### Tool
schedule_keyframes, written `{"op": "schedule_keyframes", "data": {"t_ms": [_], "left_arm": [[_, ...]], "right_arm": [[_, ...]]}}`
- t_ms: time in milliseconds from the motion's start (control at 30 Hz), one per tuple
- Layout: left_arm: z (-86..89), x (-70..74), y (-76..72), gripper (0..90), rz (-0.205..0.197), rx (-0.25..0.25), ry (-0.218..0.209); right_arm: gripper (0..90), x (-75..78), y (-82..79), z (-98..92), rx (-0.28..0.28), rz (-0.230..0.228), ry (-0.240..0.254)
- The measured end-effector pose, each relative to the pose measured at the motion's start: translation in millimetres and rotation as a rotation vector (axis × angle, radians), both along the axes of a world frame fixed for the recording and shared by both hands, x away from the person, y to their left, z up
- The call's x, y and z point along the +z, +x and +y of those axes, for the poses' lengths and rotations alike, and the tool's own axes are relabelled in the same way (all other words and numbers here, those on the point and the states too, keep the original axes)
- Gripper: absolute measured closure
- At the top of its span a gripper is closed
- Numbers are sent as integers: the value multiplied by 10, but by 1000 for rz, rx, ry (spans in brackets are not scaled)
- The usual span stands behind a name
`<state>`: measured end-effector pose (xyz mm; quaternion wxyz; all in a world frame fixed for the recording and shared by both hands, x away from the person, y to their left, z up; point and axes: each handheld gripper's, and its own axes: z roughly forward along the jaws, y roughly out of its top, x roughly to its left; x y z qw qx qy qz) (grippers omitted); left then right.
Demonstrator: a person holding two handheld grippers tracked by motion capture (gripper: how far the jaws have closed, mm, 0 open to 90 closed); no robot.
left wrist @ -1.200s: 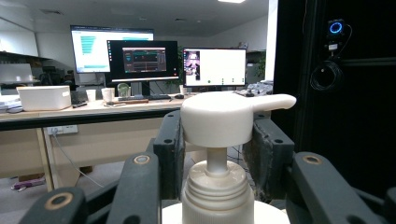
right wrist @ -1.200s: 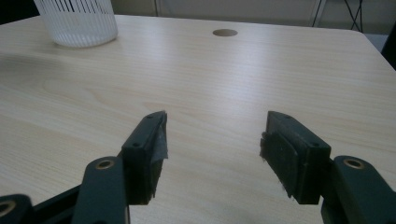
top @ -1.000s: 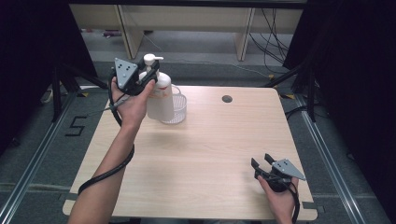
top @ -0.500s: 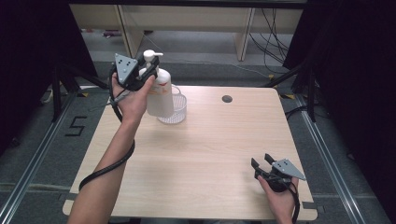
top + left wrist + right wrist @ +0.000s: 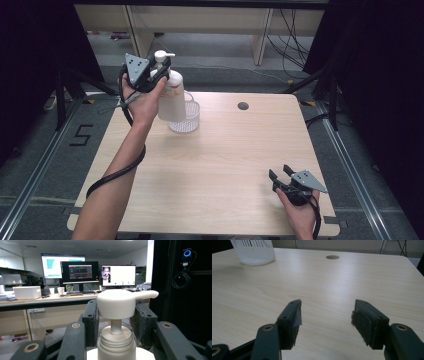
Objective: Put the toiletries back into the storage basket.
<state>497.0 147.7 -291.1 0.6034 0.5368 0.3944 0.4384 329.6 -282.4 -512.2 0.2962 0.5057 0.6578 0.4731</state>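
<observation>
Pump bottle lifted clear of the basket

Upper left, the left gripper is clamped at the pump bottle neck, now raised above the white basket; lower right, the right gripper rests jaws apart on the surface

1. Pump bottle: white, with a white pump head and sideways spout, upright, held off the table by its neck in the left gripper, jaws closed either side of the pump stem.
2. Basket: small clear ribbed cup, upright on the table's far left part. The bottle's lower body overlaps it in the high view; contact can't be told.
</observation>
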Motion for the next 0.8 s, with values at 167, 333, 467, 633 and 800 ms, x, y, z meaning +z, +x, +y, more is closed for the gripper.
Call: {"op": "schedule_keyframes", "data": {"t_ms": [167,333,467,633,800], "left_arm": [[-13,16,44,592,3,2,-1],[-32,32,91,592,7,2,-8],[-49,41,137,592,8,1,-6],[-65,66,182,592,5,1,-2],[-74,75,230,592,8,1,0]], "right_arm": [[403,-4,30,-35,17,-38,-46],[403,-3,29,-34,17,-38,-46],[402,-7,32,-33,14,-41,-44],[402,-13,42,-36,12,-49,-55],[402,-6,27,-26,10,-19,-42]]}}
